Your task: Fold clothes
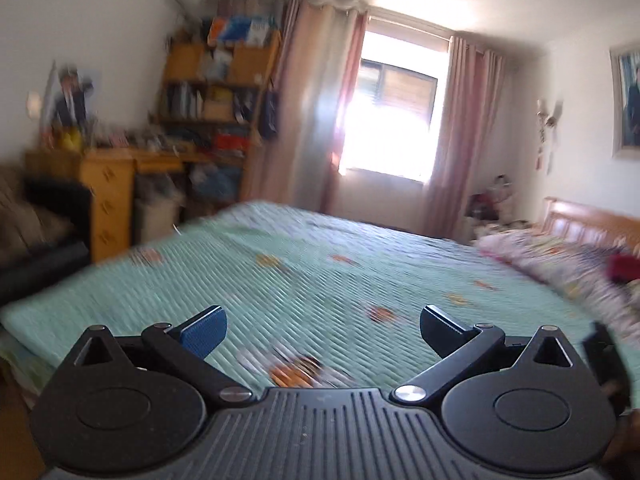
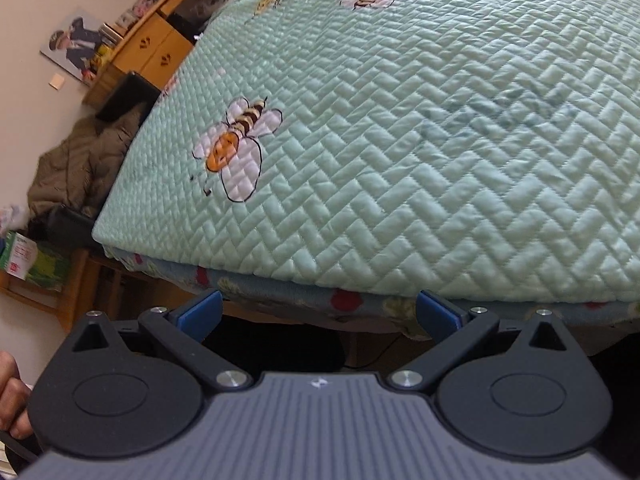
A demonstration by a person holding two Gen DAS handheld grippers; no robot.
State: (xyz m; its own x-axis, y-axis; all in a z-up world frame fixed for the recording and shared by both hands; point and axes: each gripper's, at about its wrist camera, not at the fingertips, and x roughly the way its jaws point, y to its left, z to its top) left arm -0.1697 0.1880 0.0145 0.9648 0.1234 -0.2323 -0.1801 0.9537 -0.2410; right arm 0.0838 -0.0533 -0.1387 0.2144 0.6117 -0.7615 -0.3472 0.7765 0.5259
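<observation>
Both grippers are held with jaws spread wide and empty, the left gripper (image 1: 323, 332) raised above a mint-green quilted bedspread (image 1: 320, 272) printed with cartoon bees, the right gripper (image 2: 319, 314) poised just off the bed's near edge. Clothes to be folded can be made out only in the blurred left wrist view, as a rumpled, pale floral heap with a dark red piece (image 1: 572, 268) lying along the far right side of the bed near the wooden headboard (image 1: 592, 228), well apart from either gripper. A bee motif (image 2: 236, 148) is seen on the quilt ahead of the right gripper, to its left.
</observation>
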